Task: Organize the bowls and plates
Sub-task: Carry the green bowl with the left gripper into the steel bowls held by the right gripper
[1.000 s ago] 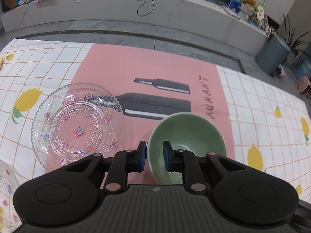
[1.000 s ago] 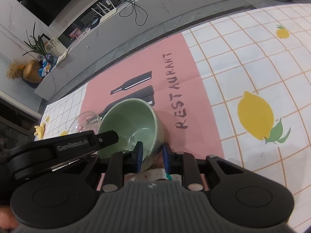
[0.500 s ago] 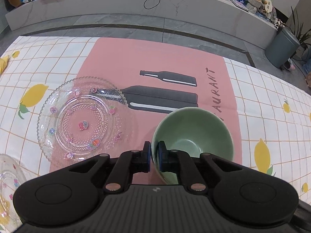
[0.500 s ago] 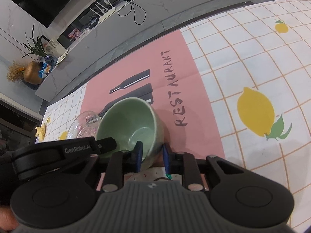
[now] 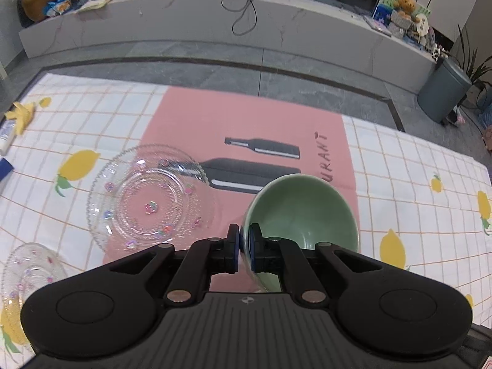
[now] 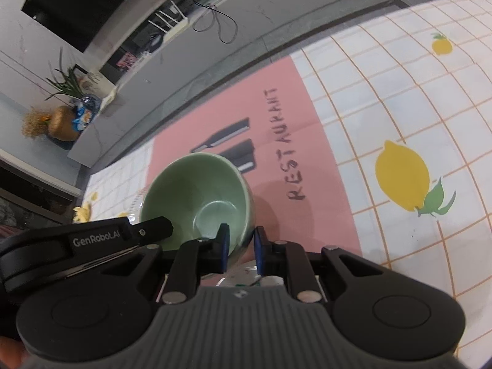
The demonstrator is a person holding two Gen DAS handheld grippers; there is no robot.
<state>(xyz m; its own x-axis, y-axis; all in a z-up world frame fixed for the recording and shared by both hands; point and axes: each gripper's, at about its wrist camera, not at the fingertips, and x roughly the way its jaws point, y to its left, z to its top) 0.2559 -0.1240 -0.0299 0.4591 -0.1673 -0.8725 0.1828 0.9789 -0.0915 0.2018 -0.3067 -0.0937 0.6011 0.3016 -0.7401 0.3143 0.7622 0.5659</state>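
Note:
A green bowl (image 5: 303, 212) is held tilted above the pink mat. My left gripper (image 5: 243, 246) is shut on its near-left rim. In the right wrist view the same green bowl (image 6: 196, 196) sits between the jaws of my right gripper (image 6: 240, 247), which straddle its rim with a wider gap; whether they press on it is unclear. The left gripper's body (image 6: 92, 240) shows at the bowl's left. A large clear glass plate (image 5: 147, 196) with small coloured flowers lies to the left of the bowl. A smaller clear glass plate (image 5: 29, 270) lies at the near left.
The table carries a lemon-print checked cloth (image 5: 415, 184) with a pink "RESTAURANT" mat (image 5: 246, 129). A white tube (image 5: 6, 135) and yellow scraps (image 5: 21, 113) lie at the far left edge. A white patterned dish (image 6: 246, 276) shows under the right gripper.
My left gripper's jaws have shut on the bowl's rim, and the bowl has lifted and tilted. The right gripper has stayed at the rim.

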